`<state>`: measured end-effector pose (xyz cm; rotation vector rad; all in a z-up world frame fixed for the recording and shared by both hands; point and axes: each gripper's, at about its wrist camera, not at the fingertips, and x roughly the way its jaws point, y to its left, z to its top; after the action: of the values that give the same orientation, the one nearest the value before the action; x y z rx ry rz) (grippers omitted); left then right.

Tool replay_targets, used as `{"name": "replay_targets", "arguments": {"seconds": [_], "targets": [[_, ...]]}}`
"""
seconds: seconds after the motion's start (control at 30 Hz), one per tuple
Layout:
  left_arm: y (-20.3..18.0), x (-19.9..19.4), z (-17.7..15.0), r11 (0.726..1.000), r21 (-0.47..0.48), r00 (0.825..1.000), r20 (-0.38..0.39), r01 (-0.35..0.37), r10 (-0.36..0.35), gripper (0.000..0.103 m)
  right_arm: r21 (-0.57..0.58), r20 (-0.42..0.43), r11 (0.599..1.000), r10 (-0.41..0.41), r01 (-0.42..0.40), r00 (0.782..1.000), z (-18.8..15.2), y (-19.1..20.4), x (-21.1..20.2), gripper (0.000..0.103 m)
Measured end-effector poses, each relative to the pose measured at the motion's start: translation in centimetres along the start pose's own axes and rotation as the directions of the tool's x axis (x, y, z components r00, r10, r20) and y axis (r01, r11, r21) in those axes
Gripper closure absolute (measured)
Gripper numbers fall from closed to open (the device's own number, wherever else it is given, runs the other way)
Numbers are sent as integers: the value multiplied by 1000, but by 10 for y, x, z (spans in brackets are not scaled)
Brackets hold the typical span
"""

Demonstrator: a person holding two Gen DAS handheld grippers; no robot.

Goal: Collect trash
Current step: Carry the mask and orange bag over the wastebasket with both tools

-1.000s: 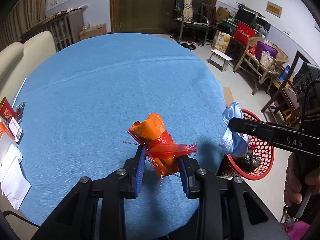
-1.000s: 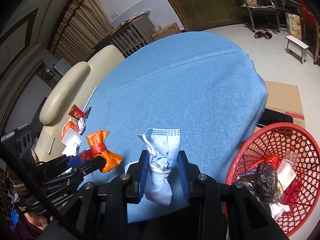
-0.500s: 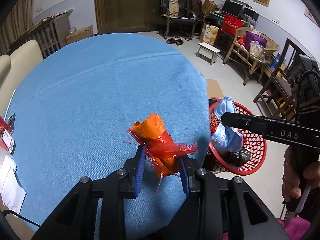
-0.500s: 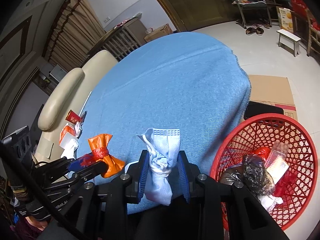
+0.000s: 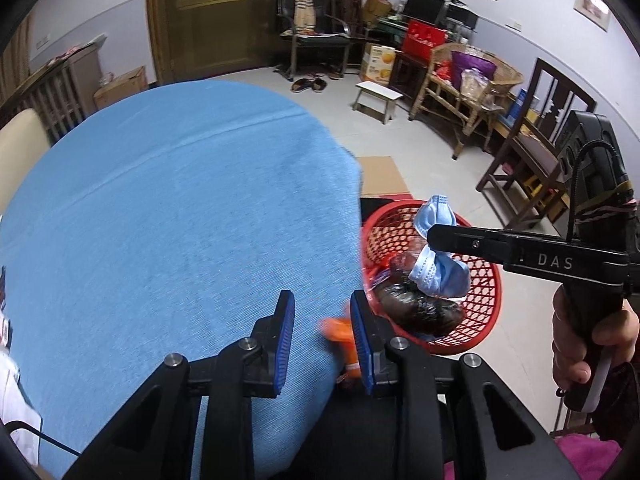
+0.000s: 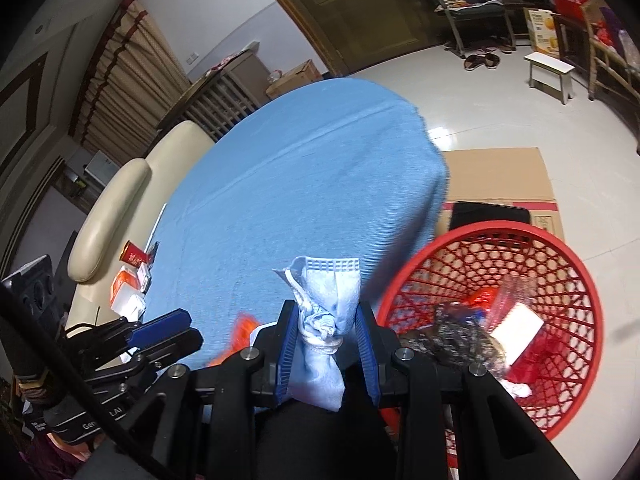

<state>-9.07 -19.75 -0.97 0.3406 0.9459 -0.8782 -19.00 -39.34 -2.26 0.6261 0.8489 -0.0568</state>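
- Blue face mask [image 6: 324, 320], bunched and knotted, is clamped between the pads of the right gripper [image 6: 326, 308] and hangs above the red basket [image 6: 580, 280].
- Orange wrapper [image 5: 338, 326] shows only as a blur low against the inner side of one finger of the left gripper [image 5: 322, 300]. The jaws have just been closing but stand apart, pressing on nothing.
- One round table under a blue cloth [image 5: 160, 220] fills the left of both views. The basket stands on the pale floor just past its edge.
- One flat sheet of cardboard [image 6: 500, 172] lies on the floor beside the basket.
- Behind the table are a brown double door [image 5: 224, 20], one white stool [image 5: 378, 96], a pair of slippers [image 5: 308, 85] and a cream sofa [image 6: 108, 216].
- In the basket lie a dark crumpled bag [image 5: 420, 308] and some red and clear scraps.
- "DAS" is printed in pale letters on the side of the right gripper, which a hand [image 5: 584, 336] grips by its handle.
- A red packet [image 6: 134, 256] at the table's edge bears characters too small to read.
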Motion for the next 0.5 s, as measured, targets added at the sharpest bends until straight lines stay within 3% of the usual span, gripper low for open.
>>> {"name": "replay_targets", "arguments": {"seconds": [0.5], "targets": [[10,24,-3,999,-46,999,-37,23,-25,74,99,-6,993,-63,63,998,-6,-45,-3,72]]}}
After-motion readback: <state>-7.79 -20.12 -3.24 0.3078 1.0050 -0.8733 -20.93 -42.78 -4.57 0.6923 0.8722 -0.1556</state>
